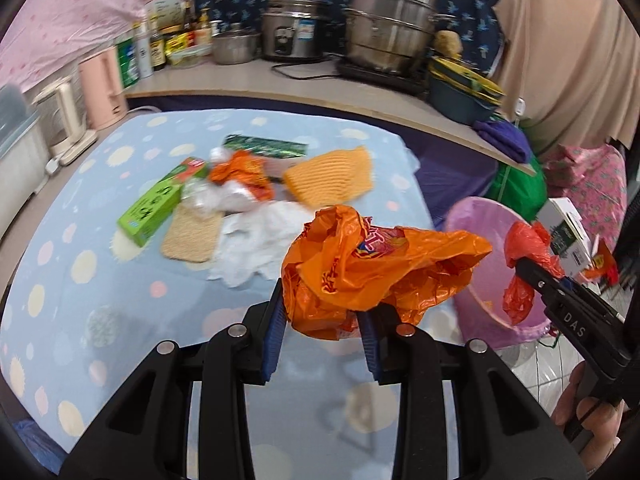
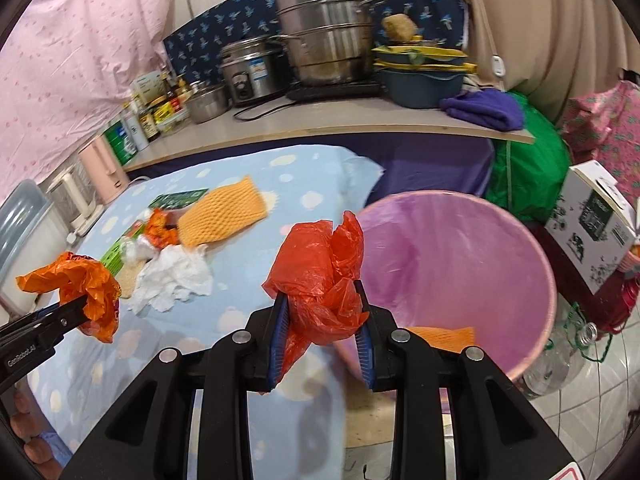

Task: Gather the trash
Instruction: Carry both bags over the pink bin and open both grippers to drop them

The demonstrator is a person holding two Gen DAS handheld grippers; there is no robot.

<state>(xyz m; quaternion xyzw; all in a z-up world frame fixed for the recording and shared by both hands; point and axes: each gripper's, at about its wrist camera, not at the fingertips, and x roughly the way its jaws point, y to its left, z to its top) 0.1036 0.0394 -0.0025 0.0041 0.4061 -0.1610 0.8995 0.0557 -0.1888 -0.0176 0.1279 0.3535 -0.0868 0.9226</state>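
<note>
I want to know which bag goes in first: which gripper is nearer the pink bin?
Right. The right gripper, shut on the red bag, is at the pink bin rim. The left gripper, holding the orange bag, is over the table, farther away.

The right gripper (image 2: 322,328) has its jaws clamped on a crumpled red plastic bag (image 2: 320,276), held beside the rim of the pink bin (image 2: 548,280). Off to the left, the left gripper (image 2: 78,308) pinches an orange bag (image 2: 80,284) above the dotted blue cloth (image 2: 240,272), where white tissue (image 2: 172,276) lies.

Two plastic bags (image 1: 372,268) (image 2: 320,276), one pink bin (image 2: 480,248), two foam nets (image 2: 222,216) (image 2: 442,336).
</note>
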